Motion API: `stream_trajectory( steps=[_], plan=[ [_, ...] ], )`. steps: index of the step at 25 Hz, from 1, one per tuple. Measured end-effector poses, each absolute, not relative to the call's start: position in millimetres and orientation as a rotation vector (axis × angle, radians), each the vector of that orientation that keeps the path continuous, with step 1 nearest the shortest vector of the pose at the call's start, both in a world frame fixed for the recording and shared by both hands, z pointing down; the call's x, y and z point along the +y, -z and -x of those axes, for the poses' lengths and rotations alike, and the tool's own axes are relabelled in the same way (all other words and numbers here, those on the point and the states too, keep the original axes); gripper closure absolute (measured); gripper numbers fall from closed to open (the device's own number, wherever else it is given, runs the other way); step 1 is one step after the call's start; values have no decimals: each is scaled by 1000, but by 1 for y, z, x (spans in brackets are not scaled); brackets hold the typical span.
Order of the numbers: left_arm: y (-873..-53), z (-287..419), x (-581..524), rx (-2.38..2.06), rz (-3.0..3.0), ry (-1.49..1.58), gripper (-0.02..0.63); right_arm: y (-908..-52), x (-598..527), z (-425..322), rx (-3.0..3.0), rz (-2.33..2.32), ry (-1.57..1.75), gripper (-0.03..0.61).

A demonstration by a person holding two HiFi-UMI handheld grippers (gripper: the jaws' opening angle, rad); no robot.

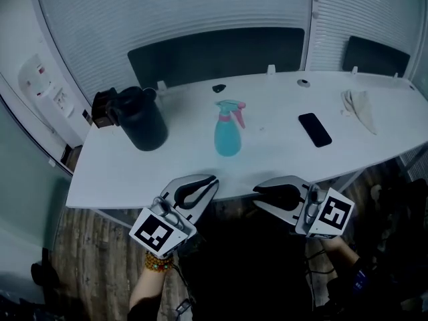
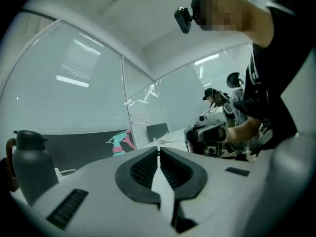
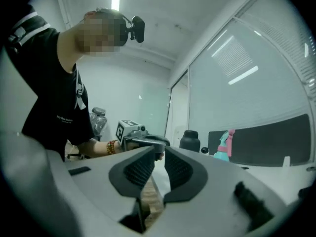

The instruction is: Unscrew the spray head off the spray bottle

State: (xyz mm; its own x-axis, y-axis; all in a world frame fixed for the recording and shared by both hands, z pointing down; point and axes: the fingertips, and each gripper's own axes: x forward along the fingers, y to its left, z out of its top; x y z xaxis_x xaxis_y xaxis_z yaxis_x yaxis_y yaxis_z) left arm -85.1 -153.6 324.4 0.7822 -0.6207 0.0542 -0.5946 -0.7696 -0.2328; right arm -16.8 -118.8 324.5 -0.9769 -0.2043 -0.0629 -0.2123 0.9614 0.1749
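— The left gripper (image 1: 212, 180) has its jaws pinched together on nothing. The right gripper (image 1: 258, 192) has its jaws slightly apart, and it's empty too. Both hang off the table's near edge.
— And the spray bottle (image 1: 228, 136)?
— Upright mid-table, twelve o'clock from them, untouched. I'd clamp the blue body with one, take the spray head (image 1: 231, 108) at its collar with the other, and twist level.
— The room?
— A white table (image 1: 281, 159) with a black flask (image 1: 142, 120) at ten o'clock, a smartphone (image 1: 314, 129) at two, and probably a cloth (image 1: 360, 107) beyond. Frosted glass partitions stand behind.
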Motion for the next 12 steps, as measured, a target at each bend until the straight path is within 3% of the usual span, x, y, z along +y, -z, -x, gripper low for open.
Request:
stream_trajectory(
  steps=[1, 4, 12],
  plan=[
    [-325, 86, -161, 973, 2751, 182, 608, -320, -125, 19, 3040, 359, -317, 531],
    [-318, 81, -169, 962, 2754, 80, 609, -307, -138, 27, 2975, 433, -466, 574],
    [-311, 67, -122, 1149, 2595, -40, 609, -298, -113, 21, 2887, 707, -628, 577]
  ],
)
